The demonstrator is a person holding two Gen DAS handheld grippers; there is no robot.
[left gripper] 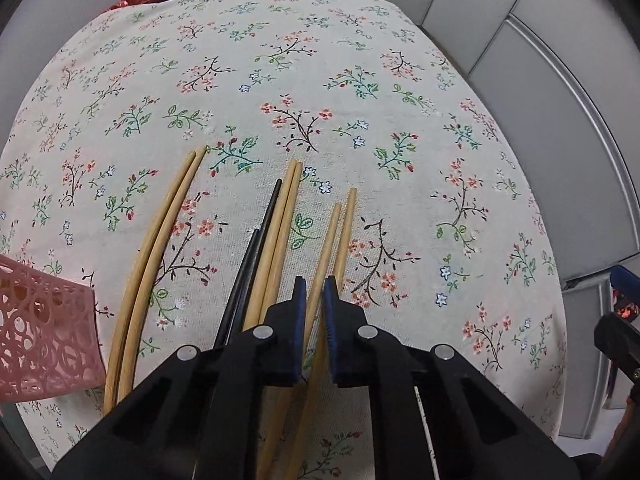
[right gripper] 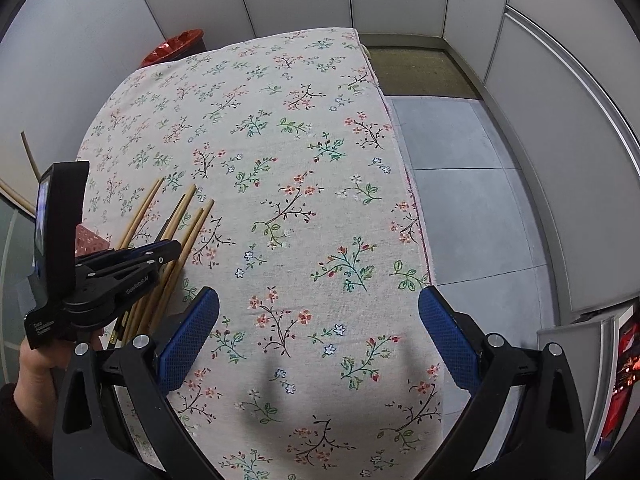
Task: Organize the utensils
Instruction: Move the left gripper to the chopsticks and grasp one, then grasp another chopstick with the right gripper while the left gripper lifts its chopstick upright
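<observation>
Several chopsticks lie fanned on the floral tablecloth (left gripper: 320, 80): a wooden pair (left gripper: 160, 240) at the left, a black pair (left gripper: 256, 248), a second wooden pair (left gripper: 280, 220), and two more wooden sticks on the right. My left gripper (left gripper: 315, 284) is shut on one of these, a wooden chopstick (left gripper: 332, 232), which runs between its blue pads; its neighbour (left gripper: 347, 228) lies just outside the right pad. In the right wrist view the left gripper (right gripper: 168, 250) sits low over the chopstick bundle (right gripper: 180, 236). My right gripper (right gripper: 319, 294) hovers wide open over bare cloth, holding nothing.
A pink perforated basket (left gripper: 44, 328) stands at the left table edge, beside the chopsticks. A red bin (right gripper: 176, 46) stands behind the table's far left corner. The cloth's right edge (right gripper: 408, 184) drops to grey floor. A hand (right gripper: 36, 364) holds the left gripper.
</observation>
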